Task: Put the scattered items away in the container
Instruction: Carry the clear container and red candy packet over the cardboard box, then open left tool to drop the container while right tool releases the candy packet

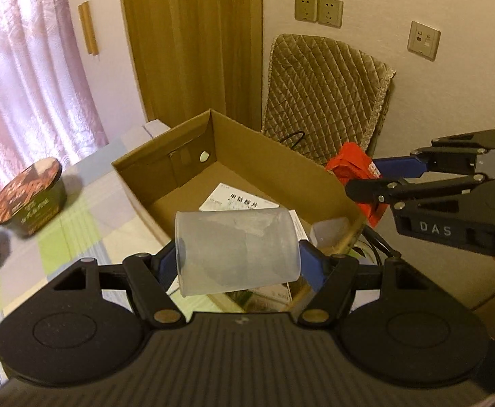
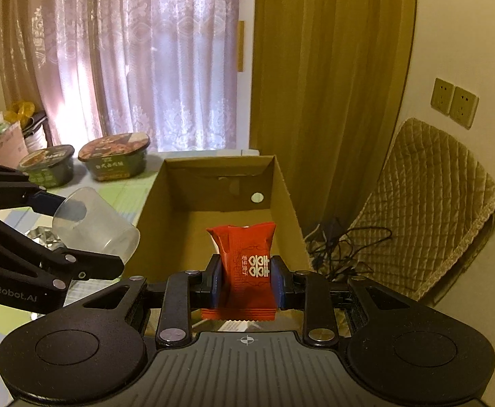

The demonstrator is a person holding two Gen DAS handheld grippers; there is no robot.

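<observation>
My left gripper (image 1: 237,257) is shut on a clear plastic cup (image 1: 237,251), held on its side over the near edge of the open cardboard box (image 1: 186,142). From the right wrist view the same cup (image 2: 94,224) hangs left of the box (image 2: 216,169). My right gripper (image 2: 247,278) is shut on a red snack packet (image 2: 247,261), upright above the box's near end. The packet (image 1: 352,162) and right gripper (image 1: 366,178) show at the box's right wall in the left wrist view. A white leaflet (image 1: 237,200) lies inside the box.
Two instant-noodle bowls (image 2: 115,159) (image 2: 49,166) stand on the checked tablecloth (image 1: 77,230) left of the box. A chair with a quilted cover (image 1: 325,95) and tangled cables (image 2: 335,237) sit right of the box. Curtains hang behind. Crumpled foil (image 2: 43,237) lies on the table.
</observation>
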